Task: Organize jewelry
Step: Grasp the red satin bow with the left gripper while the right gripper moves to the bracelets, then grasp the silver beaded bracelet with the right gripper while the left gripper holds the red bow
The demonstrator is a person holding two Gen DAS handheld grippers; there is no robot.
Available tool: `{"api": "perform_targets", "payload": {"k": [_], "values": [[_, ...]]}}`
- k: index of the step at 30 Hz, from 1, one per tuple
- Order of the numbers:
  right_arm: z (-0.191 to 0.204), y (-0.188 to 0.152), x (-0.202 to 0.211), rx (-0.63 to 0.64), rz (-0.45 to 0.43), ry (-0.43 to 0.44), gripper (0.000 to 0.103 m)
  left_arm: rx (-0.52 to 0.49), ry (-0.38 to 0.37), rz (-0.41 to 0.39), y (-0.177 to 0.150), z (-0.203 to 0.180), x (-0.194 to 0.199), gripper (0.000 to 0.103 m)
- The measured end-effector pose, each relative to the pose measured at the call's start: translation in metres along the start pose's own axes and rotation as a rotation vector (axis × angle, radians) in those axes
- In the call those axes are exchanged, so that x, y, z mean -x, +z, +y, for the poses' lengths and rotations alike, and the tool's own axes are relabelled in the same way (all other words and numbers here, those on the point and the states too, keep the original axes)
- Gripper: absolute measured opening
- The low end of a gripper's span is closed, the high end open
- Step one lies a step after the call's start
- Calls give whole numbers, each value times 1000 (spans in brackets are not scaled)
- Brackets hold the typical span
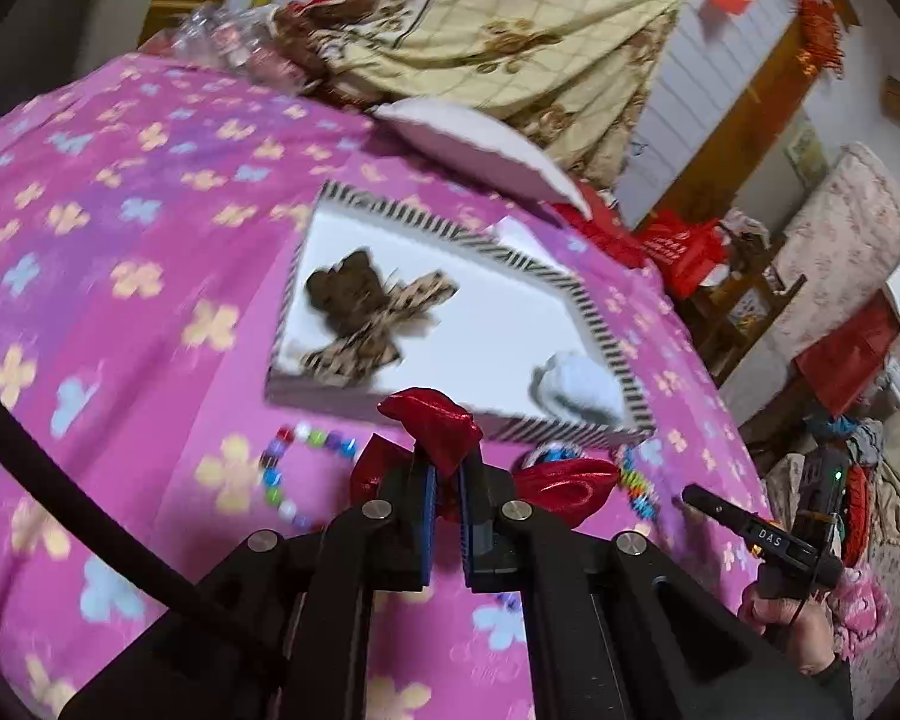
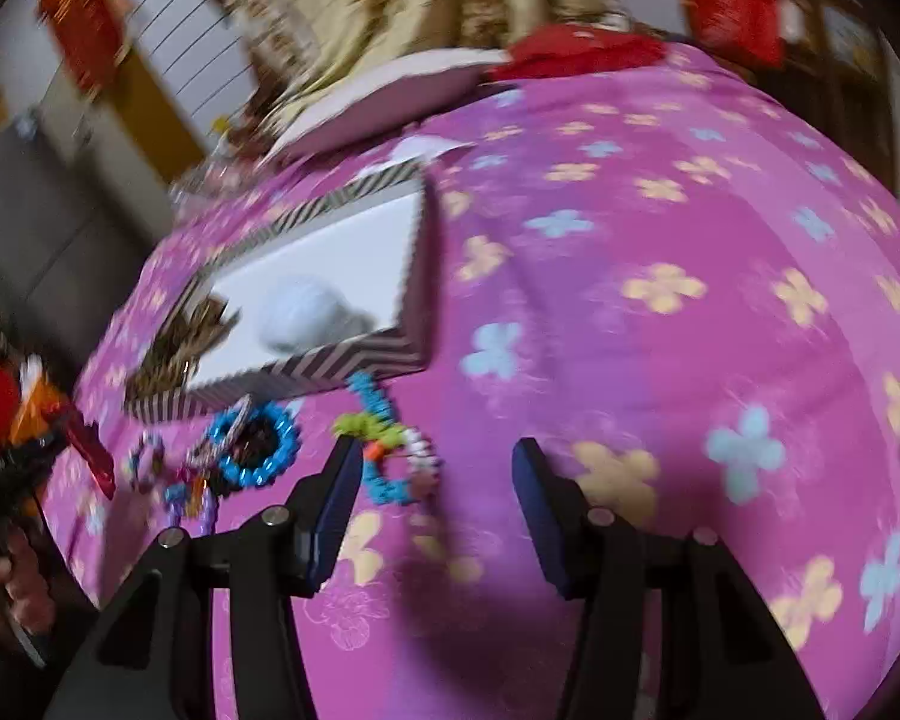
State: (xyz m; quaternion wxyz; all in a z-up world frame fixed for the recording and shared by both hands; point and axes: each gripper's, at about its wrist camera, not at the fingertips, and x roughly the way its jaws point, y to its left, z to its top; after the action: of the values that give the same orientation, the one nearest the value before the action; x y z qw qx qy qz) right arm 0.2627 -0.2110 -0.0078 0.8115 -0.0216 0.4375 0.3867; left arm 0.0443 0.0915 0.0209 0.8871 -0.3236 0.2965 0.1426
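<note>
One box, striped rim, white inside, lies on the pink flowered bedspread; all places below are rel. to it. Inside: 2 items, a leopard bow at the far-left end, long axis running diagonally across the box floor, and a white fluffy piece in the near-right corner.

Left gripper sits just in front of the box's near edge, jaws nearly closed, clamped on 1 red shiny bow; the bow's loops spread left-right, with one lobe poking up over the rim.

On the bedspread, near side of the box: approx. 4 bead bracelets, blur makes the count unsure. 1 multicolour bracelet at front-left, a blue ring and a blue-green-white bracelet at front-right.

Right gripper hovers near that last bracelet, jaws wide apart, holding nothing.
</note>
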Motion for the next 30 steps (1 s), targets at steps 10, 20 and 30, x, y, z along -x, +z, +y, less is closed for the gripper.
{"api": "perform_targets", "payload": {"k": [10,20,30], "values": [[76,-2,-19,202,13,164,54,55,40,6,-4,15,-2,0],[95,-14,-38,317,106,105,51,38,53,-1,-5,12,1,0],[96,-2,-38,236,37,150,51,35,59,0,-5,11,2,0]]}}
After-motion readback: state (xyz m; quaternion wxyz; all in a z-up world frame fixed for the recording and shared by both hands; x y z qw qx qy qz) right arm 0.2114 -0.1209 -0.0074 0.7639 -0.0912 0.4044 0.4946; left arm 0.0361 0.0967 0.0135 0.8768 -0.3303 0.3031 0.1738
